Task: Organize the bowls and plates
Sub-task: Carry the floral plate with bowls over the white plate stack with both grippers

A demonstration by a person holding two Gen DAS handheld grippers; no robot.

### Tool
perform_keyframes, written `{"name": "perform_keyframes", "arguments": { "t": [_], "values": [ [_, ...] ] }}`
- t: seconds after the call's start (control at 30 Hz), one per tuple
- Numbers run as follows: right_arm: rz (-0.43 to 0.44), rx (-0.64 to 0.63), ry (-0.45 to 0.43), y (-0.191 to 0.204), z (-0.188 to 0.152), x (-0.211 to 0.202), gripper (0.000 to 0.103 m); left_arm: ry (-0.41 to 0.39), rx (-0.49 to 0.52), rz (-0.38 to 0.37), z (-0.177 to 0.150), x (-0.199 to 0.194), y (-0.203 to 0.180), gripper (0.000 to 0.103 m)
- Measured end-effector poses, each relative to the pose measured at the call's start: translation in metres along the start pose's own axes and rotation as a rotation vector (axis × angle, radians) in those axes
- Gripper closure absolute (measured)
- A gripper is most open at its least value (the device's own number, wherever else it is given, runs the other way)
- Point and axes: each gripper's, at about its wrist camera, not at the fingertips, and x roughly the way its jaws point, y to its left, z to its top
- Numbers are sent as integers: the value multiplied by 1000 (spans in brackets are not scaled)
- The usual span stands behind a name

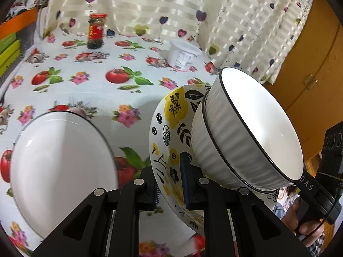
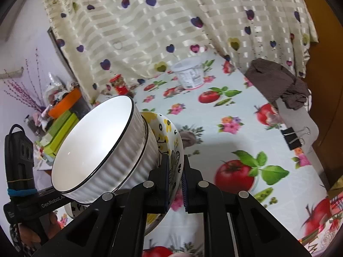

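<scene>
Two ribbed white bowls (image 1: 246, 132), black-rimmed and nested, sit tilted inside a glossy flower-patterned bowl (image 1: 169, 128) raised above the tomato-print tablecloth (image 1: 103, 98). The left gripper (image 1: 169, 180) and right gripper (image 2: 174, 184) each pinch the patterned bowl's rim from opposite sides, pads nearly closed. A smooth white plate (image 1: 60, 171) lies beside on the cloth.

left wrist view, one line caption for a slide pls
Left tongs shut on the rim of a floral bowl carrying two nested ribbed white bowls, beside a white plate.
</scene>
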Motion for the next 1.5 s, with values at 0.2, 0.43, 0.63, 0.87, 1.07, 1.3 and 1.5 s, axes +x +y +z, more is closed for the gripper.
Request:
{"name": "perform_keyframes", "arguments": {
  "t": [0.2, 0.43, 0.63, 0.87, 1.07, 1.3, 1.5],
  "values": [
    [42, -31, 14, 28, 2, 12, 92, -21, -34, 35, 2, -18, 24, 87],
    [95, -79, 40, 65, 5, 30, 92, -54, -91, 77, 2, -40, 58, 87],
    [139, -103, 75, 93, 1, 49, 92, -85, -127, 128, 0, -59, 89, 87],
    [165, -117, 120, 115, -12, 70, 92, -82, -175, 155, -12, -64, 120, 87],
    [172, -161, 143, 137, -20, 83, 91, -92, -215, 182, -19, -70, 141, 87],
    [181, -181, 179, 152, -28, 99, 91, -92, -244, 199, -22, -71, 161, 87],
    [171, -192, 202, 156, -34, 110, 91, -70, -249, 207, -26, -65, 171, 87]
  ]
}}
